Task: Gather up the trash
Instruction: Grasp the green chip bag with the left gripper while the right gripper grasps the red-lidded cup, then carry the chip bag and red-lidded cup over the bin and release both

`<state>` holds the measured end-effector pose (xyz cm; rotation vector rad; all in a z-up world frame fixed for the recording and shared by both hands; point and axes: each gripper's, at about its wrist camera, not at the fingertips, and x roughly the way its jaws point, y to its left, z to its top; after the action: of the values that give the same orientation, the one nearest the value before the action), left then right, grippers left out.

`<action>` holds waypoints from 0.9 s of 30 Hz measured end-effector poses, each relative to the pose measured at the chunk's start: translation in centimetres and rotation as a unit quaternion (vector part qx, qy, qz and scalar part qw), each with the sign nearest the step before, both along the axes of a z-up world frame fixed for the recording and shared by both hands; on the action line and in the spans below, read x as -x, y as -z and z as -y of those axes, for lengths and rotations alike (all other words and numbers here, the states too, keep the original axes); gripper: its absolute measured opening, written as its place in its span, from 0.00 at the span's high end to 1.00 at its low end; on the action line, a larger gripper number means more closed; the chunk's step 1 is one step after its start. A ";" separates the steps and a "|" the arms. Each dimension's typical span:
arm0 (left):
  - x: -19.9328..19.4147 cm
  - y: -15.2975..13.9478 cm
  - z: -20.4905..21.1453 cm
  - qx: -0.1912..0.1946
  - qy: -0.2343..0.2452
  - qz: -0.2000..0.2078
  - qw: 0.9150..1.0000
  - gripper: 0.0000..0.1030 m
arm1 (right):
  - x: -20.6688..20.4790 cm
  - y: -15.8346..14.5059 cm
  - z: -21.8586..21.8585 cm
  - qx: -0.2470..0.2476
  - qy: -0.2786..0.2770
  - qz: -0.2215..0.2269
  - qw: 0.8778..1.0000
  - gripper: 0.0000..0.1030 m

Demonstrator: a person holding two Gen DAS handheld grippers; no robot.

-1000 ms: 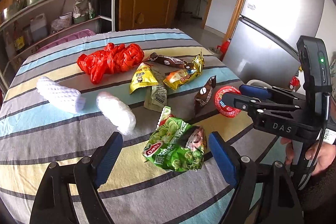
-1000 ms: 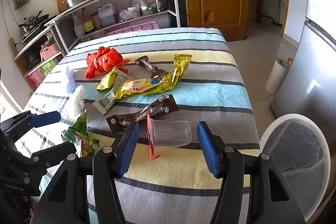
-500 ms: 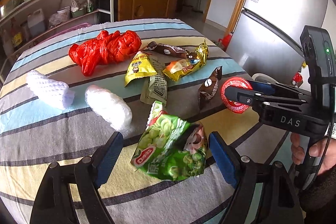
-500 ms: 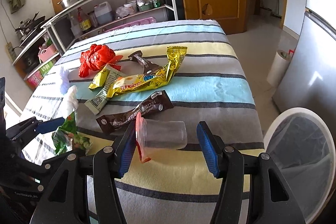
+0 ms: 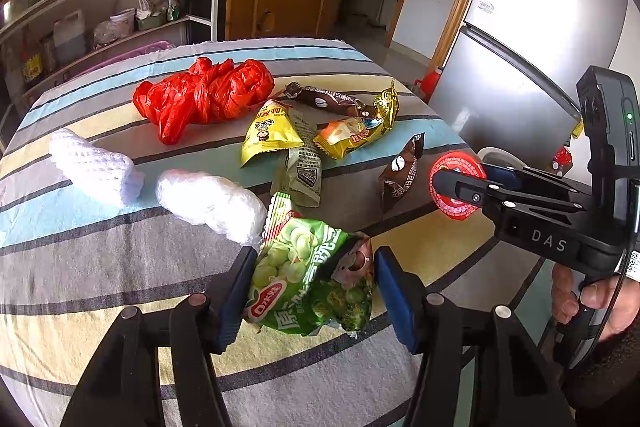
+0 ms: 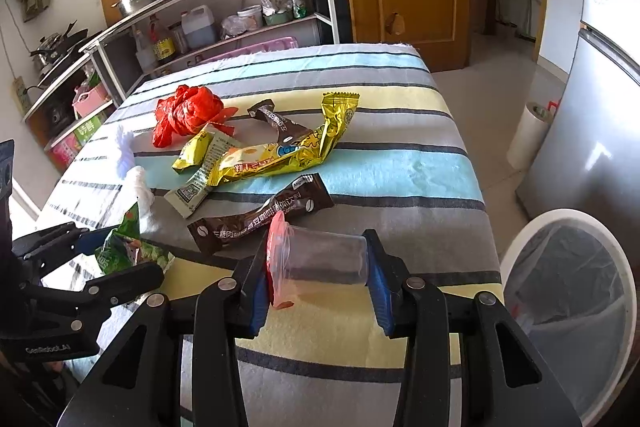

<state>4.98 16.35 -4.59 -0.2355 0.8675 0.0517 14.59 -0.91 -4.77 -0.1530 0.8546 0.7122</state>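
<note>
Left gripper [image 5: 312, 291]: you've just closed its jaws onto the green snack bag [image 5: 308, 279], on the table's near edge
Right gripper [image 6: 320, 287]: just closed, clamping the clear cup [image 6: 324, 259] lengthwise
Bin [image 6: 576, 307]: right beside you, so 2 pieces go together

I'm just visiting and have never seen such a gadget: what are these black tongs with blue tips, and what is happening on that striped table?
No robot here: a person holds a hand-held claw in each hand, each with a camera looking along its fingers. The left claw has just been closing on a green snack bag. The right claw has just been closing on a clear plastic cup lying on its side. A red plastic bag, other wrappers and white foam nets lie on the striped tablecloth. A lined bin stands beside the table.
</note>
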 end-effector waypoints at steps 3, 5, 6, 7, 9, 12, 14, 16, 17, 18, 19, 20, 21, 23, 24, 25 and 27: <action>0.1 -0.2 0.0 -0.001 0.002 0.004 1.000 0.43 | 0.3 -0.2 0.2 -0.002 0.002 0.007 1.000 0.59; 0.2 -0.4 0.2 -0.002 0.005 0.007 1.000 0.43 | 0.4 -0.4 0.3 -0.007 0.004 0.010 1.000 0.59; 0.3 -0.5 0.3 -0.003 0.005 0.009 1.000 0.44 | 0.4 -0.5 0.4 -0.008 0.005 0.010 1.000 0.59; 0.4 -0.6 0.3 -0.004 0.004 0.011 1.000 0.44 | 0.5 -0.5 0.5 -0.010 0.006 0.010 1.000 0.59; 0.5 -0.8 0.4 -0.002 0.005 0.013 1.000 0.44 | 0.6 -0.7 0.7 -0.013 0.007 0.012 1.000 0.59; 0.7 -1.3 0.5 -0.004 0.008 0.018 1.000 0.44 | 0.9 -1.0 0.9 -0.018 0.009 0.015 1.000 0.59; 0.7 -1.8 0.7 -0.005 0.012 0.022 1.000 0.44 | 1.2 -1.3 1.1 -0.021 0.010 0.017 1.000 0.59; 0.6 -2.2 1.0 -0.007 0.015 0.025 1.000 0.44 | 1.5 -1.6 1.4 -0.024 0.014 0.021 0.999 0.59; 0.6 -2.4 1.2 -0.007 0.017 0.027 0.999 0.44 | 1.7 -1.7 1.6 -0.025 0.015 0.022 0.999 0.59; 0.5 -2.6 1.5 -0.007 0.018 0.029 0.999 0.44 | 1.7 -1.8 1.8 -0.026 0.017 0.023 0.999 0.59; 0.5 -2.7 1.7 -0.007 0.021 0.031 0.999 0.44 | 1.9 -2.0 2.0 -0.027 0.019 0.025 0.999 0.59; 0.4 -2.9 1.9 -0.007 0.024 0.031 0.999 0.44 | 2.1 -2.1 2.3 -0.028 0.021 0.027 0.999 0.59; 0.3 -3.0 2.1 -0.007 0.027 0.033 0.999 0.44 | 2.1 -2.3 2.6 -0.029 0.024 0.028 0.999 0.59; 0.1 -3.4 2.6 -0.008 0.032 0.035 0.999 0.44 | 2.4 -2.6 3.3 -0.031 0.031 0.031 0.999 0.59; -0.1 -3.6 2.9 -0.007 0.035 0.036 0.999 0.44 | 2.5 -2.8 3.6 -0.031 0.036 0.033 0.998 0.59; -0.2 -3.8 3.1 -0.007 0.038 0.039 0.999 0.44 | 2.6 -3.0 4.0 -0.032 0.040 0.036 0.998 0.59; -0.6 -4.1 3.7 -0.008 0.044 0.040 0.998 0.44 | 2.8 -3.4 4.9 -0.034 0.050 0.041 0.997 0.59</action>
<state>5.55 12.61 -0.52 -0.1838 0.7956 -0.0320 11.84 -5.78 -1.33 -0.0771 0.7543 0.6361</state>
